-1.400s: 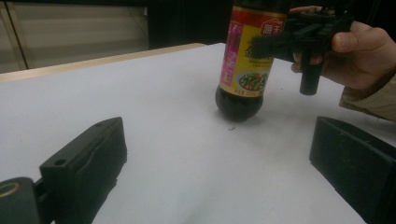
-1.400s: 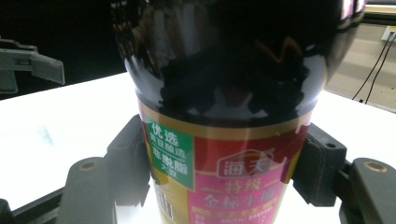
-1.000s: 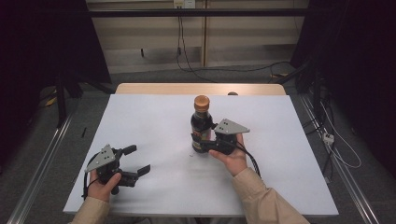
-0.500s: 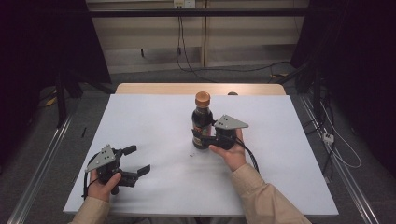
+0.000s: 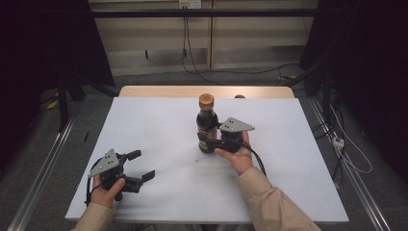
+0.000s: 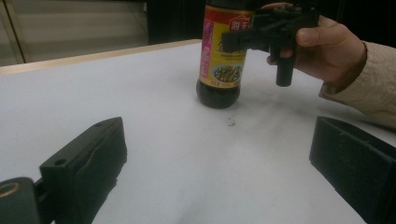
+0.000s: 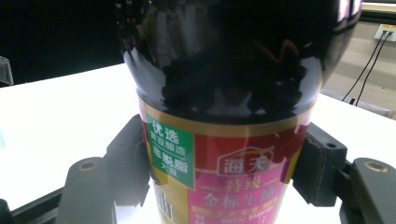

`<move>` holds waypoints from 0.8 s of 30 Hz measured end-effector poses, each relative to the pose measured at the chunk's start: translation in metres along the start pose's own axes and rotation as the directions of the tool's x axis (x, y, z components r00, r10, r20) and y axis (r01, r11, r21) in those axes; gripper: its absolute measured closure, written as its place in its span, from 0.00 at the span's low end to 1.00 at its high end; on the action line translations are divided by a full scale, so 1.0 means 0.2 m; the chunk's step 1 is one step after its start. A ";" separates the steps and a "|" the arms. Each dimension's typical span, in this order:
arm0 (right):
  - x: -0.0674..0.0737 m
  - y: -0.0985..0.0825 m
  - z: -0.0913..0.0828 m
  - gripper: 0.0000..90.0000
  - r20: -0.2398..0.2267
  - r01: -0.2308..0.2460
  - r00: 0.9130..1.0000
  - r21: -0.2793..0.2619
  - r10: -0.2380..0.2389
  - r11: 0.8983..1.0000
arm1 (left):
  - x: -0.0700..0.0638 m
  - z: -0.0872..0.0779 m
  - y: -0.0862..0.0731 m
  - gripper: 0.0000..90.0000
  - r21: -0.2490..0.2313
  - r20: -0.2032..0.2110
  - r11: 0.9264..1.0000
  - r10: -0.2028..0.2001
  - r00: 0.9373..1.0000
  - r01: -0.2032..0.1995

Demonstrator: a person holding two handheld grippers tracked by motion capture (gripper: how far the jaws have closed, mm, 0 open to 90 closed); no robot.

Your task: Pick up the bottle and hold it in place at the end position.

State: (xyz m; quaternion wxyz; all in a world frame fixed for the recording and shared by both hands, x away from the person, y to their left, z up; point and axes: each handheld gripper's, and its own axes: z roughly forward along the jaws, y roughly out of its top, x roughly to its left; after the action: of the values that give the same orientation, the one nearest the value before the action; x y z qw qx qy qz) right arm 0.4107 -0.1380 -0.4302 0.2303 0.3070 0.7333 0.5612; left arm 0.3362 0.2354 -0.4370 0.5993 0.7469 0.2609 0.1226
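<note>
A dark sauce bottle (image 5: 207, 122) with an orange cap stands upright near the middle of the white tabletop (image 5: 159, 125). My right gripper (image 5: 208, 139) is shut on its lower body from the right, over the label. In the right gripper view the bottle (image 7: 224, 93) sits between the two pads (image 7: 133, 158), which press on both sides. My left gripper (image 5: 143, 164) rests open near the front left of the table, held by a hand, with nothing between its jaws. The left gripper view looks past that open left gripper (image 6: 217, 135) to the bottle (image 6: 222, 56) and the right gripper (image 6: 245, 39).
A small dark speck (image 5: 198, 159) lies on the white surface just in front of the bottle. A wooden strip (image 5: 159, 91) borders the table's far edge. Metal rails (image 5: 48, 163) run along both sides, and cables (image 5: 346, 149) lie on the floor at right.
The right hand has crept slightly away from the front edge with the bottle in its grip. The left gripper has kept still.
</note>
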 end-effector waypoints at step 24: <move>-0.03 -0.01 0.01 0.34 -0.005 -0.019 1.000 -0.015 0.019 1.000 | 0.00 0.00 0.00 0.04 -0.005 0.001 1.000 -0.008 1.000 0.008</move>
State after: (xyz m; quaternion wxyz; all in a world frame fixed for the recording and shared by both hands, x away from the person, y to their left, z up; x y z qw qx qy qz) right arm 0.4158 -0.1403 -0.4332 0.2255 0.3107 0.7267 0.5697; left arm 0.3357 0.2343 -0.4374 0.6019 0.7443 0.2632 0.1205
